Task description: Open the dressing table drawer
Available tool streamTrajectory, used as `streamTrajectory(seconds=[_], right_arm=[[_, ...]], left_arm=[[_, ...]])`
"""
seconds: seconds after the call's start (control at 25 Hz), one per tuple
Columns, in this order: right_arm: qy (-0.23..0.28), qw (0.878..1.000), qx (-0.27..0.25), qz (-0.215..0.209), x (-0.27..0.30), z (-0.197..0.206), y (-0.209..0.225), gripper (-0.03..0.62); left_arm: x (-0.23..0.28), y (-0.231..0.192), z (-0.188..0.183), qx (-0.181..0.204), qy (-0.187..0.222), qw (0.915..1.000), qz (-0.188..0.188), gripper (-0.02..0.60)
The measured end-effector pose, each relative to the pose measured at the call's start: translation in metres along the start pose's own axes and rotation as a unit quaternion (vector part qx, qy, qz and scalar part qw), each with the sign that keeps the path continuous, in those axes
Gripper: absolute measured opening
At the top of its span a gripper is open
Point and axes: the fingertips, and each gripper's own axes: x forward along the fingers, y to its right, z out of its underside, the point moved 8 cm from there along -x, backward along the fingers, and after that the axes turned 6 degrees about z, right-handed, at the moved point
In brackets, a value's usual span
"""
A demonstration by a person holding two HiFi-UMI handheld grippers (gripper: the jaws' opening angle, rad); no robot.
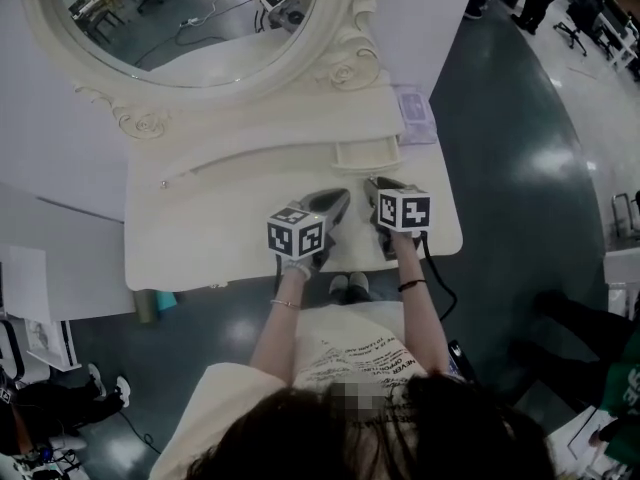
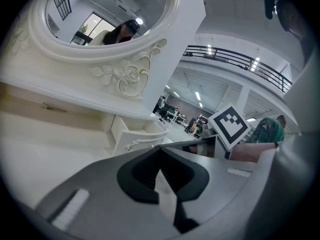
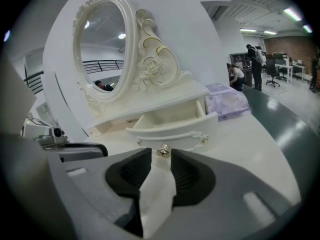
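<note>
my right gripper (image 3: 161, 152) jaws apart, knob (image 3: 163, 150) between tips, unclamped | my left gripper (image 2: 160, 147) jaws together | drawer (image 3: 172, 126) pulled open, back right of counter (image 1: 200, 228) | shirt (image 1: 350, 353) print too small to read | open counter to its left

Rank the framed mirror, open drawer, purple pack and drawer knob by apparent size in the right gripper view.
1. framed mirror
2. open drawer, nearer the camera, so not far behind
3. purple pack
4. drawer knob
</note>
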Motion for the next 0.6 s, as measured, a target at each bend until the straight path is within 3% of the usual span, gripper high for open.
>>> streamTrajectory(seconds=[0.24,0.6], right_arm=[[0.037,0.998,-0.043,-0.031,-0.017,-0.002,-0.003,0.101],[0.111,0.987,-0.065,-0.094,-0.042,-0.016,-0.022,0.054]], left_arm=[[-0.002,0.004,-0.006,0.017,0.003,0.9998,0.01,-0.003],[-0.011,0.021,-0.021,0.057,0.031,0.9973,0.033,-0.002]])
